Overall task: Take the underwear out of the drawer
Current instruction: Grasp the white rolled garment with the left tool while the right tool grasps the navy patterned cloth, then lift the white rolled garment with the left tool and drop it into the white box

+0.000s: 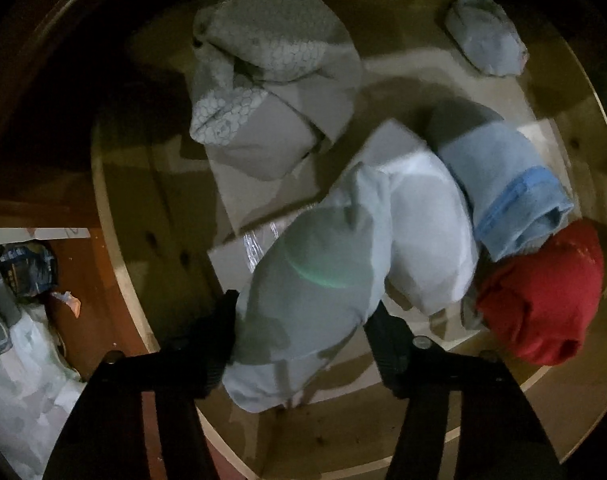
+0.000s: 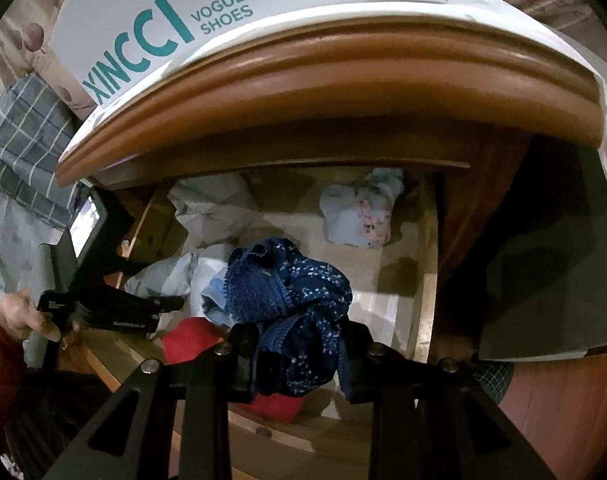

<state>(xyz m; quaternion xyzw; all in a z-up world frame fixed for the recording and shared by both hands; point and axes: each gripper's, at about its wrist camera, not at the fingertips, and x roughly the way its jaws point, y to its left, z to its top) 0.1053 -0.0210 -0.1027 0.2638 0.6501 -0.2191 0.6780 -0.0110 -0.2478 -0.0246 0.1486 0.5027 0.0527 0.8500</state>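
Note:
My left gripper (image 1: 303,320) is down in the open wooden drawer (image 1: 151,216) and shut on a pale grey-white rolled underwear (image 1: 315,288). Beside it lie a white roll (image 1: 427,232), a light blue roll (image 1: 503,184) and a red piece (image 1: 543,296). My right gripper (image 2: 299,344) is shut on a dark blue patterned underwear (image 2: 291,292) and holds it above the drawer's front. The left gripper (image 2: 159,304) also shows in the right wrist view, reaching into the drawer (image 2: 427,280).
A patterned grey folded garment (image 1: 263,80) and a small pale blue bundle (image 1: 487,32) lie at the drawer's back. A floral piece (image 2: 363,212) lies at the back right. A shoe box (image 2: 207,12) sits on the cabinet top (image 2: 323,80). Bags lie on the floor (image 1: 23,280).

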